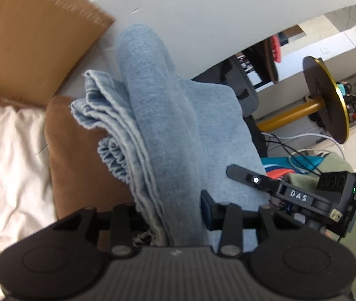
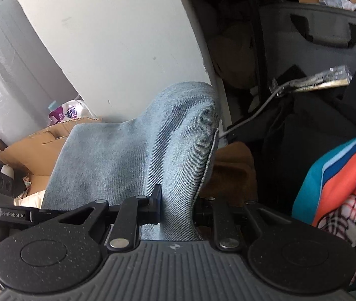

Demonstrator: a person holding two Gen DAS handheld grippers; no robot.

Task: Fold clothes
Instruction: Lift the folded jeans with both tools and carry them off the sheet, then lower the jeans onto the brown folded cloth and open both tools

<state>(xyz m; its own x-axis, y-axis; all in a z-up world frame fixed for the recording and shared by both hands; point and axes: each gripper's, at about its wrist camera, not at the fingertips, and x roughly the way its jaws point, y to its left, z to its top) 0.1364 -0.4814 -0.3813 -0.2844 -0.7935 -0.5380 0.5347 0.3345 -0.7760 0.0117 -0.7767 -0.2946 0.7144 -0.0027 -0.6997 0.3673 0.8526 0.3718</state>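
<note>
Left wrist view: mounted behind the left gripper (image 1: 175, 215), facing forward and down, very near the folded blue denim garment (image 1: 168, 125). Right wrist view: same mounting behind the right gripper (image 2: 176, 205), equally close. Shared: the garment (each also catching the other gripper).

"DAS" on right tongs (image 1: 238, 173), "GenRobot.AI" on left tongs (image 2: 14, 214)

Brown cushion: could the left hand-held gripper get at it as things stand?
Probably not: the left hand-held gripper is shut on the folded denim garment, which drapes over the brown cushion.
</note>
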